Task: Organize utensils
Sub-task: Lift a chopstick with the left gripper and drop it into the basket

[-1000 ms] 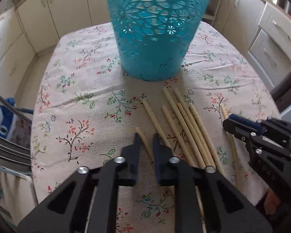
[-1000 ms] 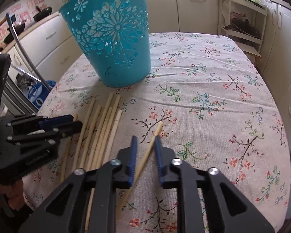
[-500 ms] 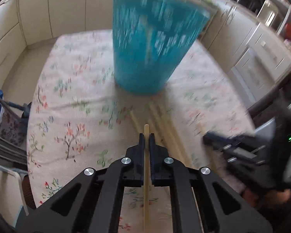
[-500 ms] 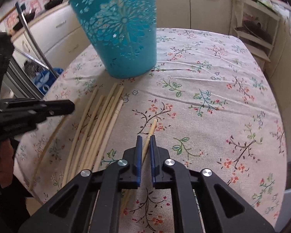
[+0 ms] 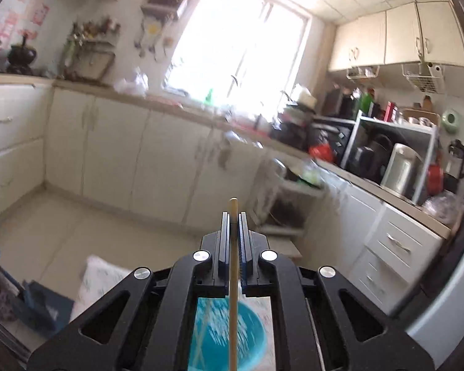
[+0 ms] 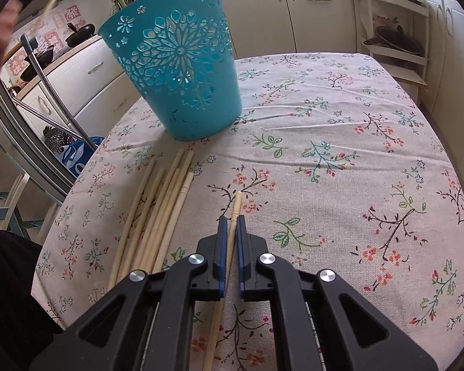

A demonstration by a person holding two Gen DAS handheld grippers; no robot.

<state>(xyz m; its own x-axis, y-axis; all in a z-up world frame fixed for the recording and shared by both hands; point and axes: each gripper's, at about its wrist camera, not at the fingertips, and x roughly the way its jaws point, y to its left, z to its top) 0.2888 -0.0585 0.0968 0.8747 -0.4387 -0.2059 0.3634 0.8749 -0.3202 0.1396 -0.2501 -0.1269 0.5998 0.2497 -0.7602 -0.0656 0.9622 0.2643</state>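
Home kitchen: cabinets (image 5: 114, 142), cluttered countertop (image 5: 355, 182).

On my right view the bin (image 6: 182, 71) is turquoise, pierced with a big flower and small star cut-outs. The tablecloth (image 6: 340, 142) is beige, printed with green leaves, dark branches and red and blue blossoms. The chopsticks (image 6: 157, 213) are pale cream. Both my grippers are black with blue pads (image 6: 222, 247). The cupboards (image 5: 114, 145) look off-white, though my left view is blurred.
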